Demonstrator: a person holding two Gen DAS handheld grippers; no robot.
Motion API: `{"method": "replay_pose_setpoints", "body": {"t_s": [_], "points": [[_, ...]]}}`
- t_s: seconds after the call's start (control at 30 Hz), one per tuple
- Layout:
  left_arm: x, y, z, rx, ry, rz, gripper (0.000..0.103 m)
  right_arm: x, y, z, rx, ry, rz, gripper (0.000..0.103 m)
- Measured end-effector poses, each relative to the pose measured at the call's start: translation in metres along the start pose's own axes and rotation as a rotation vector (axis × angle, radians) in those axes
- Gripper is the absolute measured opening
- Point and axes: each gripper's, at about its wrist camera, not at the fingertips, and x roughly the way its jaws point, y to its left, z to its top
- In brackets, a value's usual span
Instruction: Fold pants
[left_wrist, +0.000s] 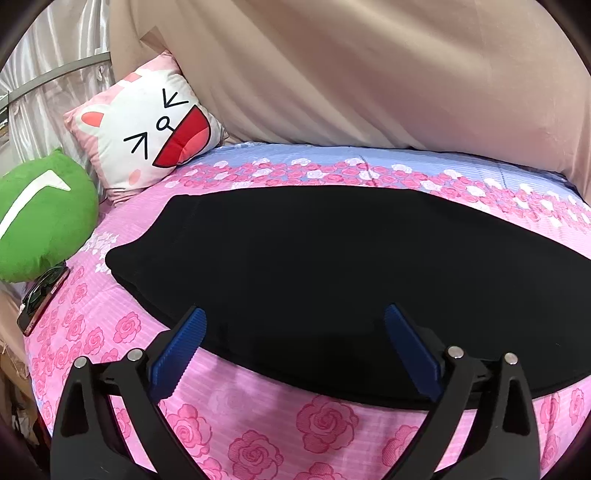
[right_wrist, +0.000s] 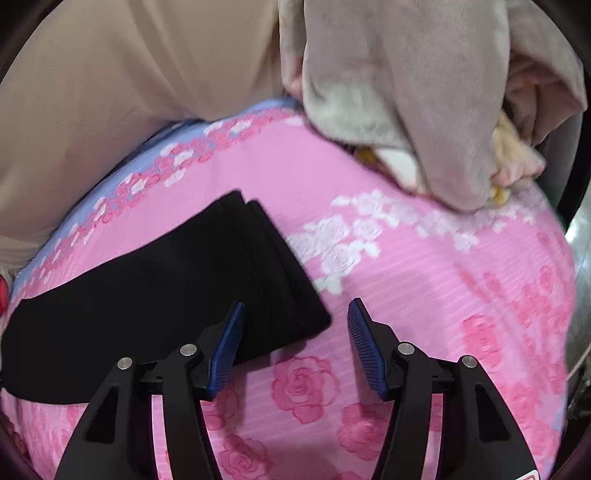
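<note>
Bed (left_wrist: 258, 406), covered in a pink sheet printed with roses, a lilac band running along its far edge. Beige curtain (left_wrist: 369, 74) hung behind that far edge. Black pants (left_wrist: 314, 266) lay flat and lengthwise across the middle of the bed, parallel to the near edge; in the right wrist view the pants (right_wrist: 147, 288) ended in stacked leg hems pointing toward the bed's right end, one hem slightly offset from the other. Heap of beige bedding (right_wrist: 406, 92) sat at the far right corner of the bed, well apart from the hems. White cat-face pillow (left_wrist: 147, 129) leaned at the far left corner, with a green cushion (left_wrist: 40, 218) just beside it along the left edge. Dark sunglasses (left_wrist: 42, 288) rested on a red-edged phone (left_wrist: 37, 314) at the left edge, tucked under the cushion. Left gripper (left_wrist: 293, 317) hovered over the near edge of the pants, jaws spread wide, nothing between the blue pads. Right gripper (right_wrist: 295, 314) hung over the hem end, jaws apart, left pad above the black cloth and right pad above bare sheet, the corner of the hem lying between them, not pinched.
</note>
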Motion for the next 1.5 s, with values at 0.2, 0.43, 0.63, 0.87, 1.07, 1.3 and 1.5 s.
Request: {"method": "replay_pose_setpoints", "body": {"t_s": [0.2, 0.43, 0.63, 0.87, 1.07, 1.3, 1.5], "points": [[-0.002, -0.001, 0.0, 0.003, -0.006, -0.015, 0.096, 0.003, 0.006, 0.004, 0.086, 0.033, 0.084, 0.019], [-0.006, 0.003, 0.0, -0.019, -0.016, -0.059, 0.096, -0.063, 0.083, 0.033, 0.024, -0.091, 0.211, 0.019], [-0.012, 0.01, 0.001, -0.026, -0.032, -0.114, 0.096, -0.113, 0.214, 0.05, -0.162, -0.149, 0.352, 0.019], [-0.027, 0.032, 0.003, 0.027, -0.093, -0.066, 0.096, -0.126, 0.378, 0.023, -0.396, -0.13, 0.473, 0.019], [-0.034, 0.076, 0.004, -0.01, -0.072, -0.068, 0.096, -0.097, 0.486, -0.037, -0.552, -0.025, 0.534, 0.019], [-0.031, 0.109, 0.0, -0.03, -0.042, -0.052, 0.096, -0.021, 0.54, -0.119, -0.652, 0.166, 0.506, 0.027], [-0.027, 0.115, -0.002, -0.03, -0.014, -0.075, 0.096, -0.025, 0.518, -0.15, -0.666, 0.194, 0.49, 0.047]]}}
